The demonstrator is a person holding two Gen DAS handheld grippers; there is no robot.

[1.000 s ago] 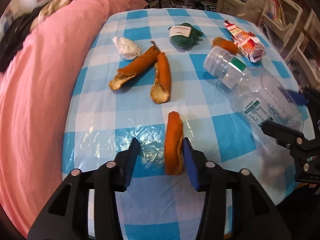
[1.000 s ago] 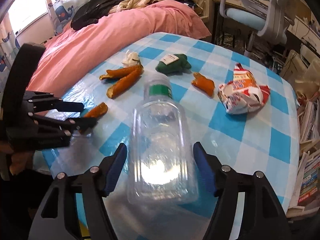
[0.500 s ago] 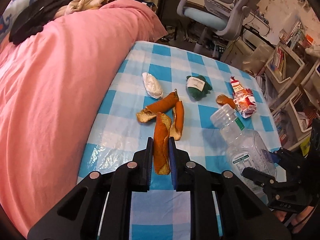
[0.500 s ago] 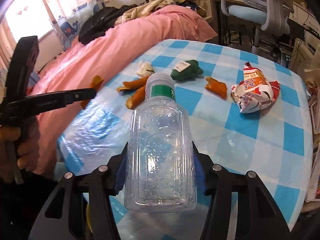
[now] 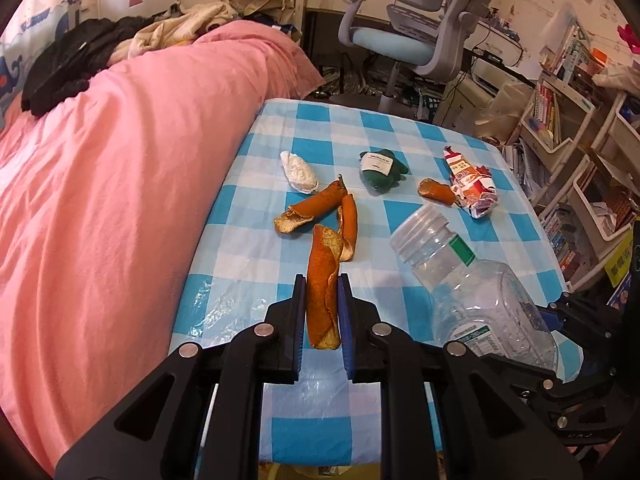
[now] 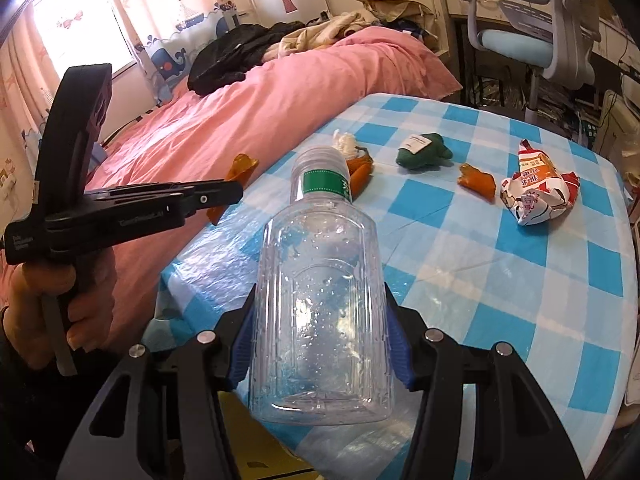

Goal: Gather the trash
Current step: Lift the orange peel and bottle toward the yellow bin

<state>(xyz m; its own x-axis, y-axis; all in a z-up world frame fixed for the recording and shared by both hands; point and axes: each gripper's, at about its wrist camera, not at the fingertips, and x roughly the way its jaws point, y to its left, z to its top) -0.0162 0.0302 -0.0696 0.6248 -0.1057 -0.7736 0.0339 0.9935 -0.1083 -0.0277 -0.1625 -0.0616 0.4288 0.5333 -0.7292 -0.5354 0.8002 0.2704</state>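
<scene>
My left gripper (image 5: 322, 312) is shut on an orange peel strip (image 5: 322, 288) and holds it above the near edge of the blue checked table (image 5: 400, 304). My right gripper (image 6: 320, 332) is shut on a clear plastic bottle (image 6: 320, 276) with a green neck band, lifted off the table; the bottle also shows in the left wrist view (image 5: 476, 292). On the table lie two orange peels (image 5: 320, 208), a white tissue wad (image 5: 299, 172), a green pouch (image 5: 380, 170), a small peel piece (image 5: 436, 191) and a crumpled red-white wrapper (image 5: 472, 188).
A pink bed (image 5: 120, 184) runs along the table's left side, with clothes piled at its far end. An office chair (image 5: 420, 20) stands behind the table. Shelves with books (image 5: 580, 128) stand on the right. Something yellow (image 6: 256, 440) sits below the table's near edge.
Both grippers closed, the left on the peel strip and the right on the bottle, then lifted their loads and drew back from the table.
</scene>
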